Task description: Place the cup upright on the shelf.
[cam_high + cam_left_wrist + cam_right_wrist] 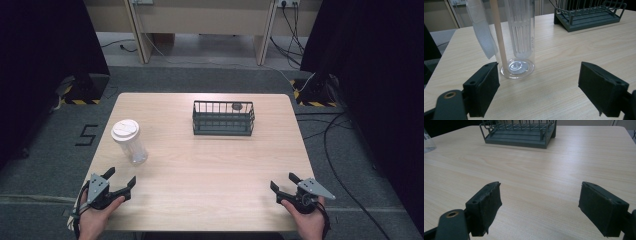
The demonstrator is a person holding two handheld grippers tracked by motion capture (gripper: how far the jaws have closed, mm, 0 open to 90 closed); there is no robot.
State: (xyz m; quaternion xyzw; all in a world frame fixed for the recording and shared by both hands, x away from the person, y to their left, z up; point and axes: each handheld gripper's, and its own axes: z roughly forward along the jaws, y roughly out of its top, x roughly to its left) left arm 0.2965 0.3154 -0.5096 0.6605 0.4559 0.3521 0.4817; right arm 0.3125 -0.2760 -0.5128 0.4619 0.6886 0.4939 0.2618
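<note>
The left claw [121, 179] rested at the bench's [210, 165] 7 o'clock corner, jaws spread and empty. The clear bottle [130, 142] stood upright just beyond it, at 9 o'clock. The right claw [284, 182] sat at 5 o'clock, jaws spread. The wire basket [223, 118] stood at 12 o'clock.

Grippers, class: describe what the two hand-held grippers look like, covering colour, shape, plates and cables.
Both are black two-jaw tools. The left gripper and the right gripper each carry a grey three-cornered plate on top. The jaws end in flat, rectangular black pads with screw holes. A dark cable trails from each gripper.
</note>
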